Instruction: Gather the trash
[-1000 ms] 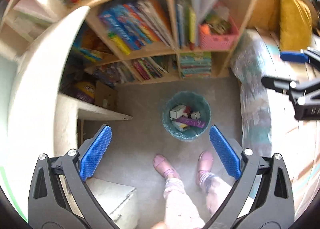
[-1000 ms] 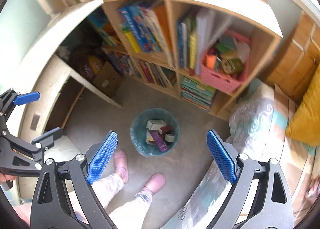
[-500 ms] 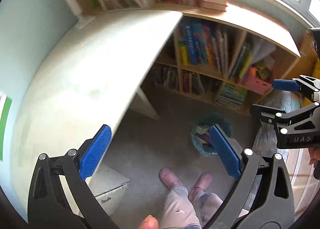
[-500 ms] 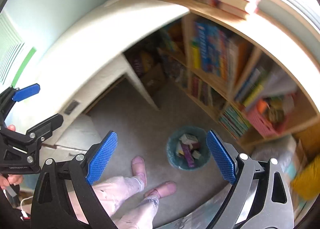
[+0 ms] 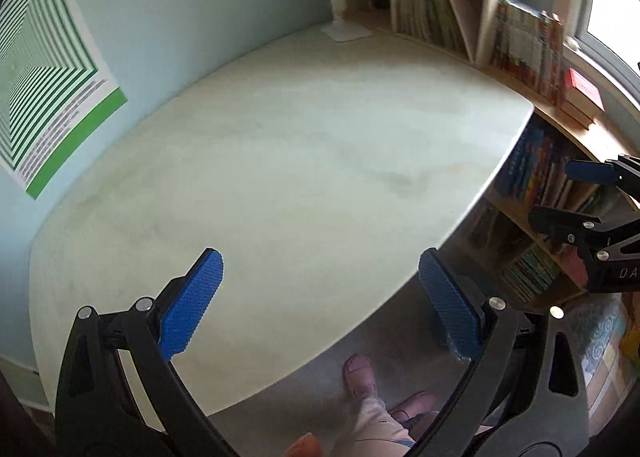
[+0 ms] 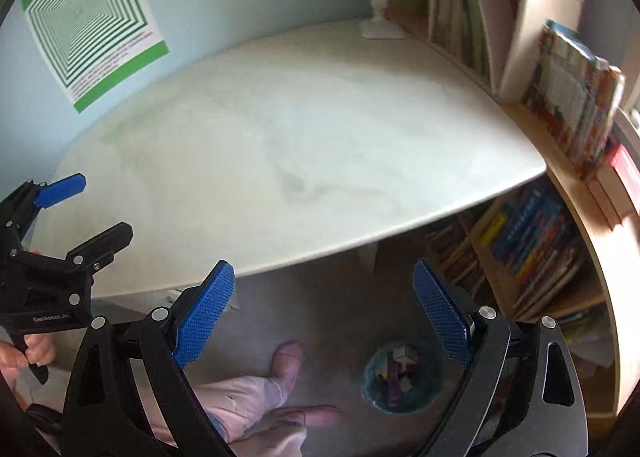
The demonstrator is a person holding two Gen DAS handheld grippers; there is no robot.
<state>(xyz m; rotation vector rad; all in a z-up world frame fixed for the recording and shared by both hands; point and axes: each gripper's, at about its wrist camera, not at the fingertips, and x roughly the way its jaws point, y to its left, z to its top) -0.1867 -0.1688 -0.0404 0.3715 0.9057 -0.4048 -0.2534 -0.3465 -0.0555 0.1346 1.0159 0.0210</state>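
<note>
Pale, marbled-white desk top (image 5: 304,161) fills most of both views, and I see nothing lying on it; the only loose items near it are the white lamp base (image 6: 382,30) at its far edge, around twelve o'clock, and rows of books on the wooden bookshelf (image 6: 532,241) at three o'clock. The trash shows only in the right wrist view: small cardboard boxes and a purple packet heaped in the round teal wastebasket (image 6: 400,381) on the grey carpet, down at five o'clock, just beside the person's pink slippers (image 6: 288,357).

Both tongs stand wide apart and hold nothing: the left gripper (image 5: 320,305) hangs over the desk's near edge, the right gripper (image 6: 324,313) over the floor under that edge.

Those boxes look light, stiff and thin-walled, so I judge a moderate squeeze across two flat faces would hold one without crushing it. The purple packet seems soft and perhaps slick; pinching a crimped end would suit it better. If the basket itself is to be moved, its rim is the obvious place to grip.
</note>
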